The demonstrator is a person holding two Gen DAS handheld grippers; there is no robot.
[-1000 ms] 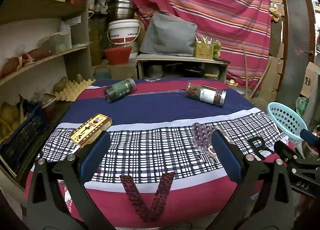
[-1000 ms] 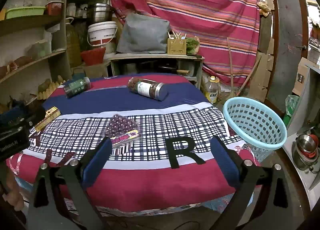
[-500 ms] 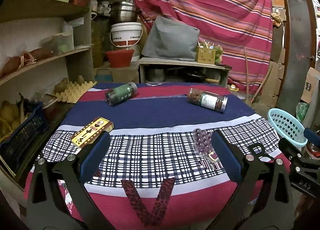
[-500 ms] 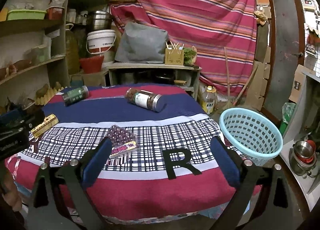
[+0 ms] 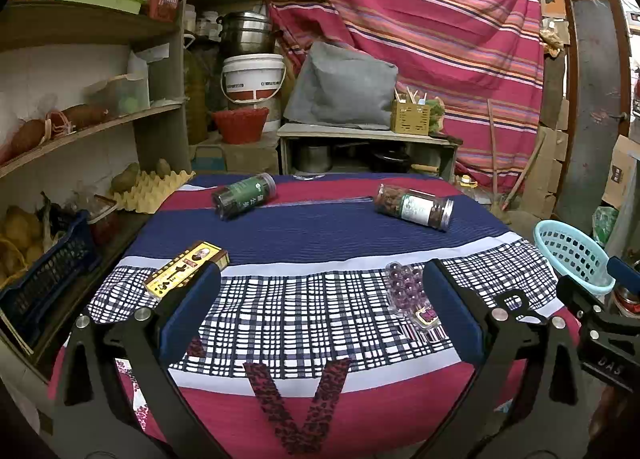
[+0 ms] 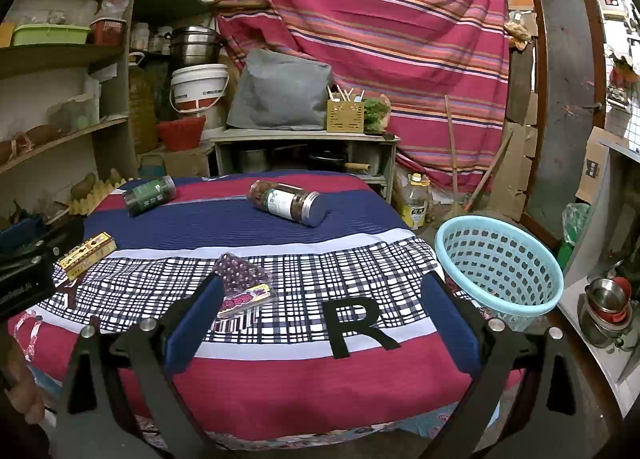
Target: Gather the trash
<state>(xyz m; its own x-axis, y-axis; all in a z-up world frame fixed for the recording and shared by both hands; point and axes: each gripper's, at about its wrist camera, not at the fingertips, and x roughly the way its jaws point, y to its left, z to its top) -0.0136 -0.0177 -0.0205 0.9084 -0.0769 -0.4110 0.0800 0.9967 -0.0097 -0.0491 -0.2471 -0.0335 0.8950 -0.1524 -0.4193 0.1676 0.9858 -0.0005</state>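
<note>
Striped red drapery (image 6: 380, 19) backs a table under a plaid-and-red cloth (image 6: 280, 227). Beside its right edge stands a light blue basket (image 6: 498, 265). Both grippers, left (image 5: 320, 319) and right (image 6: 324, 317), hover wide apart, empty. Two jars (image 6: 286, 203) (image 5: 245, 195), a yellow box (image 5: 186, 268) and a blister pack (image 6: 242, 283) lie on the cloth.

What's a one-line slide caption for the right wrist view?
Open right gripper faces a cloth-covered table with two jars, a yellow box and a bead pack; blue basket alongside.
</note>
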